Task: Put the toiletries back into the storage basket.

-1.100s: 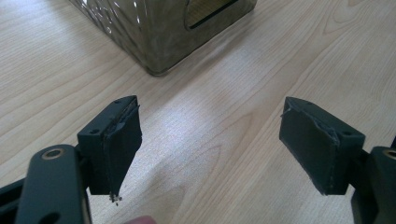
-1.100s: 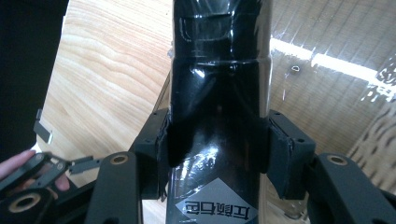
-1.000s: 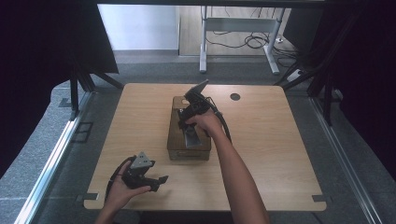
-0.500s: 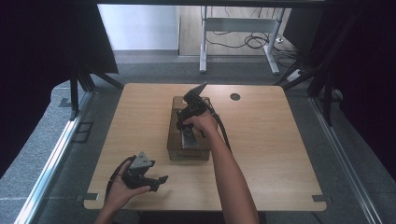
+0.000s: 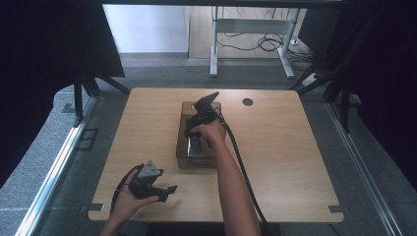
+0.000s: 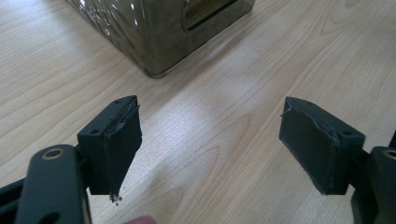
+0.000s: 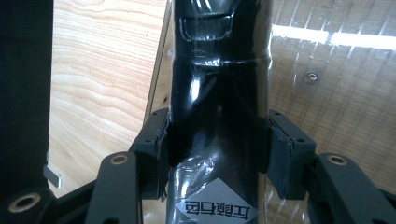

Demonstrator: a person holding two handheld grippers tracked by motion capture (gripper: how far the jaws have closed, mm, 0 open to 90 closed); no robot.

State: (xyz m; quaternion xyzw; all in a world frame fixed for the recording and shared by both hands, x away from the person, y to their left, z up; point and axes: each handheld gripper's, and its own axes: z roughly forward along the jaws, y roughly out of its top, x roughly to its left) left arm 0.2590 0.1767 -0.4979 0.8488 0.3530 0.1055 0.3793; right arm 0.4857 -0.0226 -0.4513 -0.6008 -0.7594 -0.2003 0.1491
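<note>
A smoky see-through box [image 5: 183, 147] stands in the middle of the wooden table [image 5: 295, 157]. My right gripper [image 5: 195, 133] points down into it, shut on a glossy black plastic-wrapped bottle [image 5: 196, 148]. In the right gripper view the bottle [image 7: 217, 84] fills the gap of the right gripper [image 7: 215, 135], both pads press on its sides, and a grey label with characters sits near its lower end. My left gripper [image 5: 168, 193] rests in a hand near the front left edge, open. In the left gripper view the left gripper [image 6: 210, 135] stands wide apart over bare wood, with a corner of the box [image 6: 159, 28] beyond.
A round black grommet [image 5: 247, 102] sits in the table's back right area. The right gripper's cable [image 5: 241, 157] trails along the forearm toward the front edge. Desk legs and loose cables [image 5: 255, 44] lie on the floor behind the table.
My right gripper has sunk a little into the box with the black bottle still in its grip. The left gripper has stayed where it was.
</note>
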